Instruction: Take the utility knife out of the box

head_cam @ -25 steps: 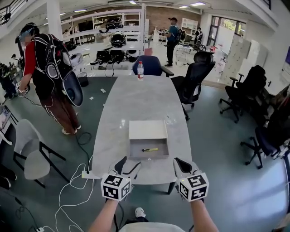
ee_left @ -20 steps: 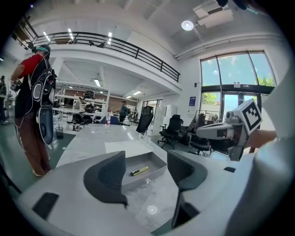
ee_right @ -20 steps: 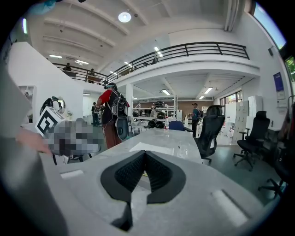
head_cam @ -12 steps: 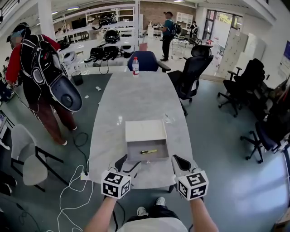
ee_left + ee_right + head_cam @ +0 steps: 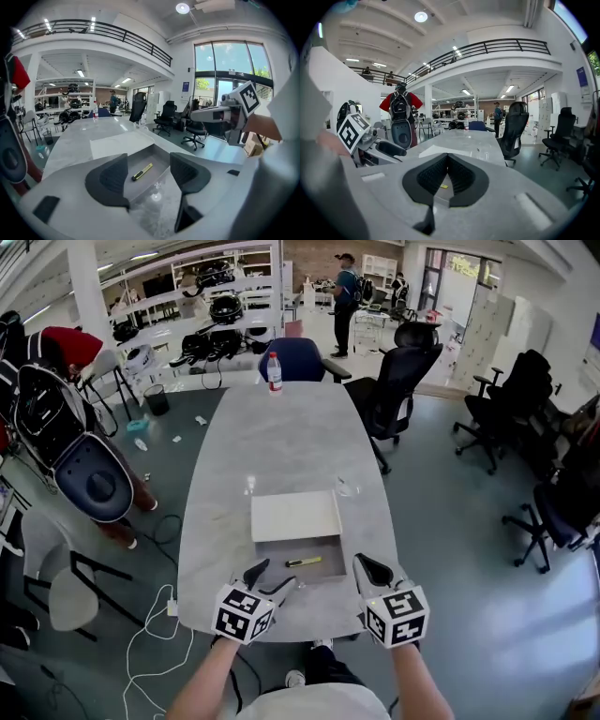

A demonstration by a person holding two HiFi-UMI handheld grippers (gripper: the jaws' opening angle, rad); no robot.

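bright, sharp, fisheye edge warp

Left claw (image 5: 148, 181) jaws wide apart, nothing gripped. Ahead, framed in gap: utility knife (image 5: 142, 172) lying flat inside open box (image 5: 161, 159) on bench (image 5: 89, 133). Right claw (image 5: 211, 114) up right.

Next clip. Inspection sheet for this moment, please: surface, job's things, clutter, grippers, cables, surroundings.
Surface: grey table, mostly bare.
Job's things: open box near the front edge, lid folded back; yellow utility knife lying inside.
Clutter: water bottle at the far end; two small clear items behind the box, unidentifiable.
Grippers: left gripper open, right gripper shut, both empty.
Cables: white cables on the floor left of the table.
Surroundings: office chairs; person with a backpack at left.
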